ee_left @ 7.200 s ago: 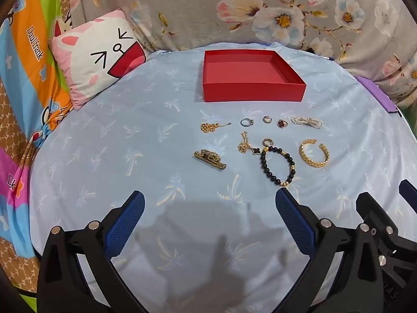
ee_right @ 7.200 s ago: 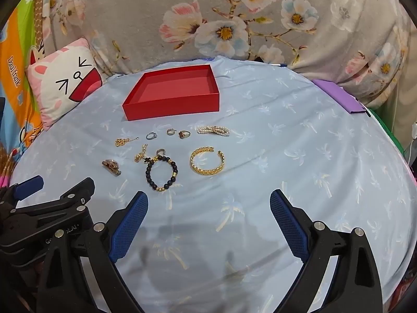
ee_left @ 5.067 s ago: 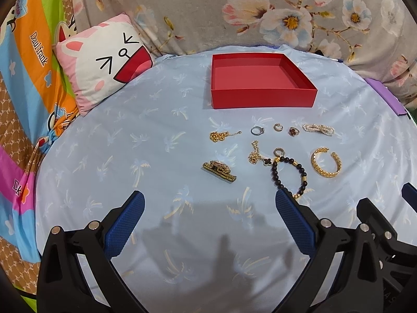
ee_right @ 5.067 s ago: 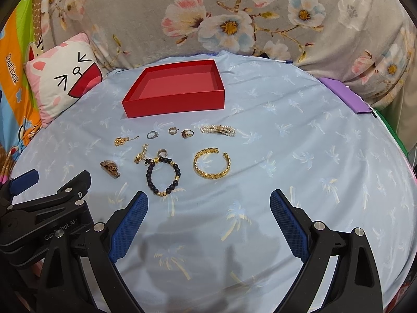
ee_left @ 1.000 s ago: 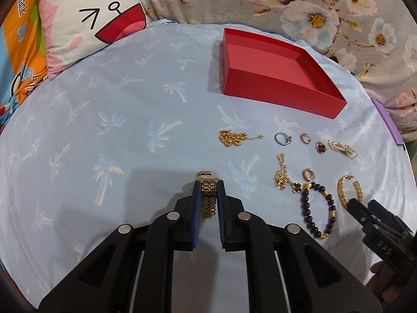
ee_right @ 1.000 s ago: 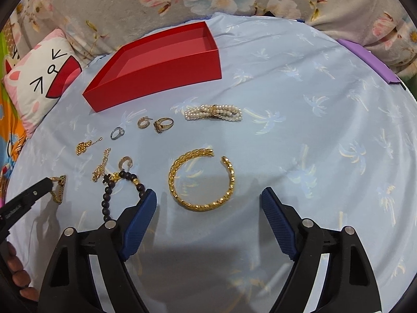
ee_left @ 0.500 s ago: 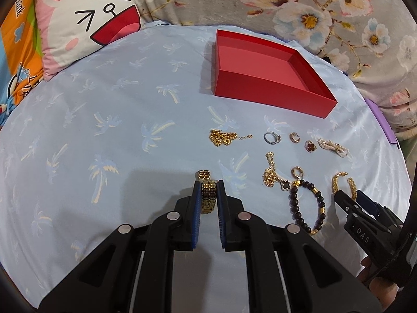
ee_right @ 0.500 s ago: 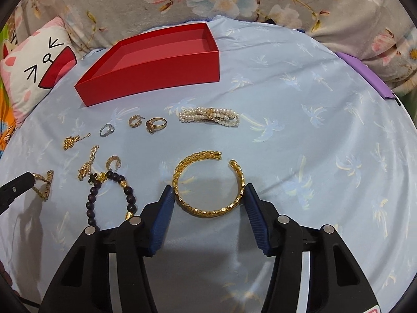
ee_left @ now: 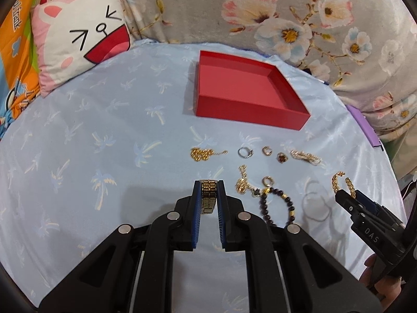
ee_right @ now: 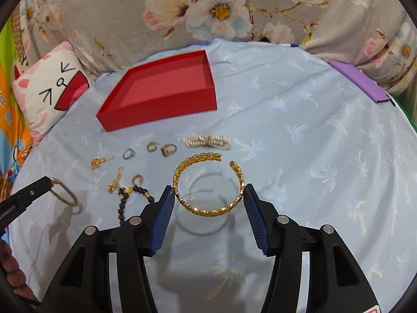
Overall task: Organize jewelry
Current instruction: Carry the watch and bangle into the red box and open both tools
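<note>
My left gripper [ee_left: 208, 195] is shut on a gold link bracelet [ee_left: 208, 195] and holds it above the blue cloth; it also shows in the right wrist view [ee_right: 62, 191]. My right gripper [ee_right: 208, 195] is shut on a gold cuff bangle [ee_right: 208, 182], its pads touching both sides, lifted off the cloth with its shadow below. The open red box [ee_left: 245, 88] stands behind the jewelry and has nothing in it. On the cloth lie a black bead bracelet [ee_left: 276, 206], a pearl piece [ee_right: 208, 140], several rings [ee_right: 168, 148] and gold chains [ee_left: 203, 153].
A cat-face pillow [ee_left: 80, 41] lies at the back left. A floral fabric wall [ee_left: 286, 13] runs behind the box. A purple flat object [ee_right: 357, 80] sits at the right edge of the blue cloth [ee_left: 78, 156].
My right gripper has closed on the gold bangle and lifted it. My left gripper has risen a little with the gold link bracelet.
</note>
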`<state>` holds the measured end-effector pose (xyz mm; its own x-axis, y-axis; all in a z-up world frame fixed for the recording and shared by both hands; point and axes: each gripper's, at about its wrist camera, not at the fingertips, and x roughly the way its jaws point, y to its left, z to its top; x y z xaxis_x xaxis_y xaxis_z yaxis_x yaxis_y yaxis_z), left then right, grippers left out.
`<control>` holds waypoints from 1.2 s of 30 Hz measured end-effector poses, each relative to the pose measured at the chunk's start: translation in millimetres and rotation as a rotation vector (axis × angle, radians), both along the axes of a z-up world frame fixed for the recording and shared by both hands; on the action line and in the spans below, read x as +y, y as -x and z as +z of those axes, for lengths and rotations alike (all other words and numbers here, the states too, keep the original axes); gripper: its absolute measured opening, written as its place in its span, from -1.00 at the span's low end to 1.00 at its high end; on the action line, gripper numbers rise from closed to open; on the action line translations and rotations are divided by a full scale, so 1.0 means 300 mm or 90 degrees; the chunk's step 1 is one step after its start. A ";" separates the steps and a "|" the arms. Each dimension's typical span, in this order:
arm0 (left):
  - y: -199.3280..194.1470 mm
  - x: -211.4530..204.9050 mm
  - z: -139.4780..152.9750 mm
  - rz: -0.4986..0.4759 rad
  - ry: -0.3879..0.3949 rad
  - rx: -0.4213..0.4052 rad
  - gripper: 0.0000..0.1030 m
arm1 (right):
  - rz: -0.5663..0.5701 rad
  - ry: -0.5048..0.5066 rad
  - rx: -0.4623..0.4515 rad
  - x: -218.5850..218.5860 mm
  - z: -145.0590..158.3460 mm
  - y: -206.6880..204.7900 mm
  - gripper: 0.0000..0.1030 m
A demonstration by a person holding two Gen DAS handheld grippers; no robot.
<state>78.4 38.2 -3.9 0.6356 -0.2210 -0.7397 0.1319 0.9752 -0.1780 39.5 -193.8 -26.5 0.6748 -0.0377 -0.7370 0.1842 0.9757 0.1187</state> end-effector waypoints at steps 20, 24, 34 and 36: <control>-0.290 -0.144 0.401 -0.052 -0.012 -0.177 -0.79 | 0.061 -0.035 -0.117 -0.087 0.343 -0.322 0.03; -0.464 -0.189 0.437 -0.058 -0.009 -0.188 -0.79 | 0.080 -0.046 -0.115 -0.095 0.369 -0.520 0.03; -0.913 -0.262 0.275 -0.059 -0.029 -0.116 -0.79 | 0.116 -0.065 -0.028 -0.064 0.205 -0.974 0.04; -0.980 -0.276 0.226 -0.057 -0.044 -0.104 -0.79 | 0.116 -0.073 -0.010 -0.069 0.163 -1.038 0.04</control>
